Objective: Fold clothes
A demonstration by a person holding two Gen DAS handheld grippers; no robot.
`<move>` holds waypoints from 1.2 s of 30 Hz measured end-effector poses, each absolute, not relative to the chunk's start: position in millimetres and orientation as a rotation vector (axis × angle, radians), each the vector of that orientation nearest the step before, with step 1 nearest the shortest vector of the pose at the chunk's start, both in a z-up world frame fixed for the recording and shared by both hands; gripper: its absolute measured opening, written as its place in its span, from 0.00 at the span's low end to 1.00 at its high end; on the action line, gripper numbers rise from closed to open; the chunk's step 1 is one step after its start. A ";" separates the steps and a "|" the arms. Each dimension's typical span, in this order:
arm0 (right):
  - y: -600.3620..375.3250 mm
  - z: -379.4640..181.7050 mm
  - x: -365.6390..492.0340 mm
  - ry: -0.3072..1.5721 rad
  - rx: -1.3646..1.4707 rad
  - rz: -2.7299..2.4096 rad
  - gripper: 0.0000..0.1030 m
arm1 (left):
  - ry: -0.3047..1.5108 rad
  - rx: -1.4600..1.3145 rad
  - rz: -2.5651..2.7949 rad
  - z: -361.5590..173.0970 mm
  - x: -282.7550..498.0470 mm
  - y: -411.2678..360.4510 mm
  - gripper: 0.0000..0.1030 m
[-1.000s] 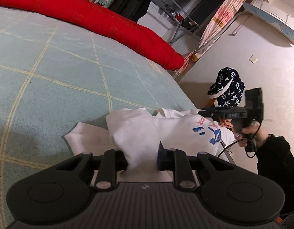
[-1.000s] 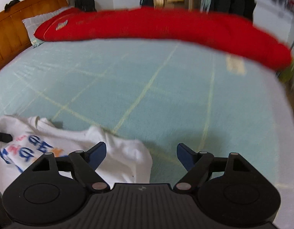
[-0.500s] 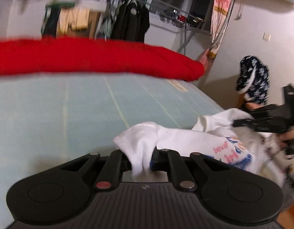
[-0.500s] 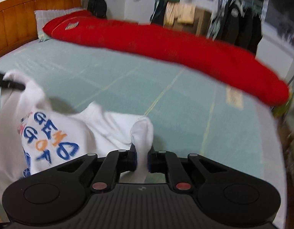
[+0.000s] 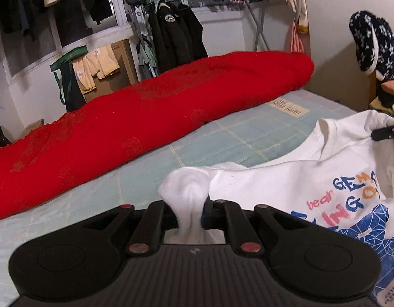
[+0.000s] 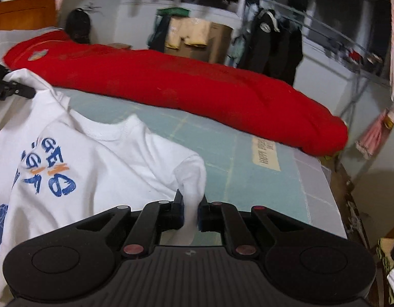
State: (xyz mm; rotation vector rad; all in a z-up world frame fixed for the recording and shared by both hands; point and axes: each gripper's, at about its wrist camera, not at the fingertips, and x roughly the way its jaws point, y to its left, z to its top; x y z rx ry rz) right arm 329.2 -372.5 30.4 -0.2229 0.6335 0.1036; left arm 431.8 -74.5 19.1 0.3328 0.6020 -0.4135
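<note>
Left wrist: "bear GEM" white T-shirt (image 5: 286, 186)

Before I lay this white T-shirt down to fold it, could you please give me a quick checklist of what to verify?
1. Left hand-held gripper shut on the white T-shirt: ok.
2. Right hand-held gripper shut on the shirt: ok.
3. Print faces the cameras, collar on the far side: ok.
4. Bare bedsheet ahead, short of the red duvet: ok.
5. Shirt's bottom hem hanging free: cannot tell.
</note>
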 end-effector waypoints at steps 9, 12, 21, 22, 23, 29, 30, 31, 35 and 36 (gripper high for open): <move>-377.5 -44.8 395.9 0.794 -0.185 0.081 0.11 | 0.764 0.364 -0.380 -60.7 463.7 -85.4 0.06; -379.9 -50.8 401.5 0.776 -0.182 0.063 0.10 | 0.709 0.328 -0.349 -54.1 464.0 -78.7 0.06; -383.8 -60.9 403.9 0.755 -0.146 -0.007 0.11 | 0.840 0.332 -0.351 -78.3 469.1 -69.4 0.14; -384.5 -64.1 404.0 0.764 -0.144 -0.009 0.13 | 0.838 0.316 -0.342 -77.7 469.4 -66.9 0.16; -385.7 -64.7 403.4 0.765 -0.133 -0.012 0.18 | 0.839 0.306 -0.341 -75.5 470.1 -64.8 0.17; -382.3 -44.7 388.9 0.742 -0.133 0.020 0.45 | 0.810 0.338 -0.342 -52.3 460.5 -61.9 0.28; -380.6 -39.5 385.5 0.732 -0.139 0.030 0.51 | 0.811 0.339 -0.348 -48.8 455.5 -59.6 0.34; -378.0 -33.9 381.2 0.726 -0.146 0.043 0.54 | 0.811 0.340 -0.354 -45.4 450.5 -57.2 0.38; -360.6 -9.3 354.7 0.721 -0.179 0.105 0.59 | 0.821 0.337 -0.359 -32.7 429.2 -45.3 0.42; -355.8 -3.9 346.5 0.724 -0.185 0.123 0.60 | 0.830 0.322 -0.363 -29.5 421.8 -40.6 0.43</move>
